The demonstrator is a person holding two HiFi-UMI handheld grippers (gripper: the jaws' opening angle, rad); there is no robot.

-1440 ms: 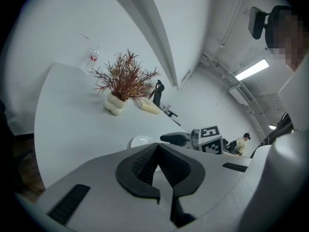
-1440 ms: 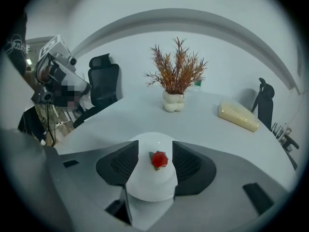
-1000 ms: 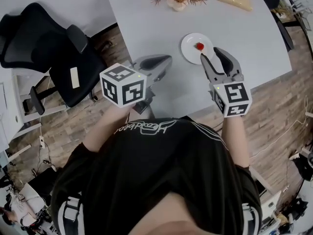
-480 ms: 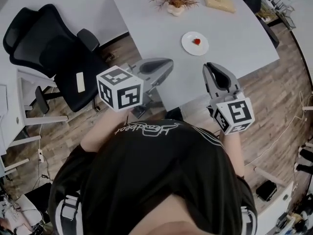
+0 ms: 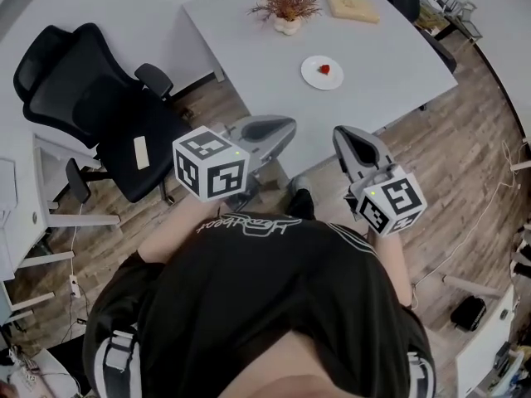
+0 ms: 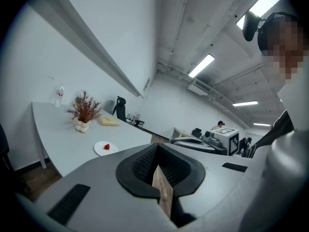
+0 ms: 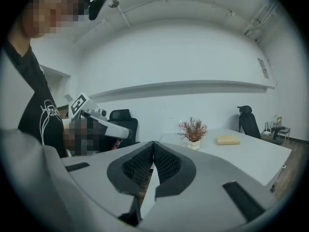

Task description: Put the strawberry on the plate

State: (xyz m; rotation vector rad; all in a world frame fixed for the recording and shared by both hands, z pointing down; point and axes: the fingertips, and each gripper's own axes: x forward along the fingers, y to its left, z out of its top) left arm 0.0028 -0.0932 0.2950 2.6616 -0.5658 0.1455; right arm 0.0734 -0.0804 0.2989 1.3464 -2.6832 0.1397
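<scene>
Tongs first: your left tongs (image 5: 287, 126) and right tongs (image 5: 341, 133) are both pressed together with nothing between them, and you hold them off the near edge of the surface (image 5: 390, 65), close to your body. The strawberry (image 5: 325, 69) lies on the plate (image 5: 311, 76), well apart from both, so the job looks done. Hold them low and clear, and do not reach toward the plate, since a stray nudge could roll the fruit off.

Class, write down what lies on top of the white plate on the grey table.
One red strawberry lies on the plate. The plate surface under it is covered.
</scene>
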